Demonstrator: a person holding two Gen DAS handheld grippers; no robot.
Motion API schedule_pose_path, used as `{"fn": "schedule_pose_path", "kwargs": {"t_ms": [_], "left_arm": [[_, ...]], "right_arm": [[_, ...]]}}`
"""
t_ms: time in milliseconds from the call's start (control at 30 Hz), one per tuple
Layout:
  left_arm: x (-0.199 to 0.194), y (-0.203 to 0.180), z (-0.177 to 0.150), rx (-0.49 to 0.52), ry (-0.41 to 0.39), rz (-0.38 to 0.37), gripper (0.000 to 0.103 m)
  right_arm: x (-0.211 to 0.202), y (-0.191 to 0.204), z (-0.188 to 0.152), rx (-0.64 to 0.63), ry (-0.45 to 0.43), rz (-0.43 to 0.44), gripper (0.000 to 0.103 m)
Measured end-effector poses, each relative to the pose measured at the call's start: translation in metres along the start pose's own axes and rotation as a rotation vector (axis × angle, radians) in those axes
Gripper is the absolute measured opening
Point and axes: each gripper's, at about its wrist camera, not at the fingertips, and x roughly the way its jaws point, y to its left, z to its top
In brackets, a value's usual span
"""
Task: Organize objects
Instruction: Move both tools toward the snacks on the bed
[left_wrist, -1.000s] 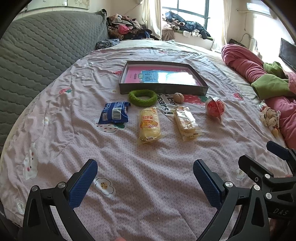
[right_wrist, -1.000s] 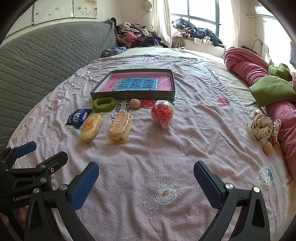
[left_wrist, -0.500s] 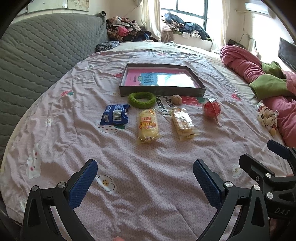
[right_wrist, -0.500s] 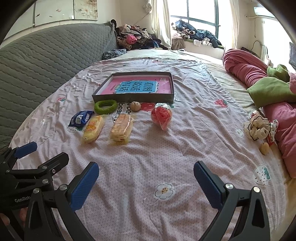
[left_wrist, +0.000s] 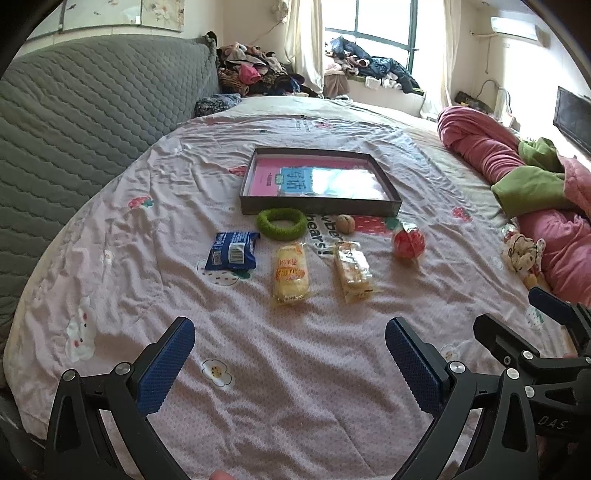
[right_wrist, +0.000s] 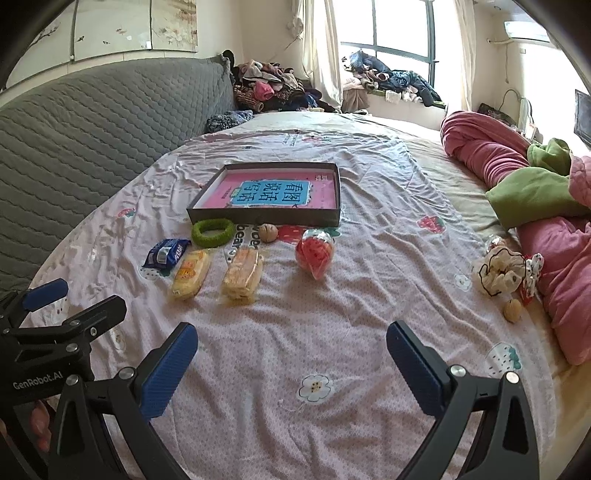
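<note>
A dark shallow box with a pink book inside lies mid-bed. In front of it lie a green ring, a walnut, a blue snack packet, a yellow cake packet, a wafer packet and a red wrapped ball. My left gripper and right gripper are both open and empty, hovering over the near bedsheet, well short of the objects.
A grey quilted headboard runs along the left. Pink and green bedding piles up on the right, with a small toy and a second walnut beside it. Clothes heap at the back by the window.
Both grippers have drawn back and risen slightly, so the objects look smaller and farther away. Both stay open and nothing on the bed has moved.
</note>
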Motion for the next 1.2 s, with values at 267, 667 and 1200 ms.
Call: {"fn": "schedule_pose_path", "kwargs": {"t_ms": [267,667,1200], "left_arm": [[0.011,0.006,0.013,-0.016,0.015,0.010,0.103],[0.039,0.005,0.045,-0.013,0.026,0.003,0.103],[0.097,0.003,0.054,0.003,0.082,0.014,0.103]], "right_arm": [[0.007,-0.001,0.011,-0.016,0.009,0.014,0.103],[0.032,-0.009,0.040,-0.025,0.024,0.010,0.103],[0.084,-0.018,0.058,-0.012,0.074,0.019,0.103]]}}
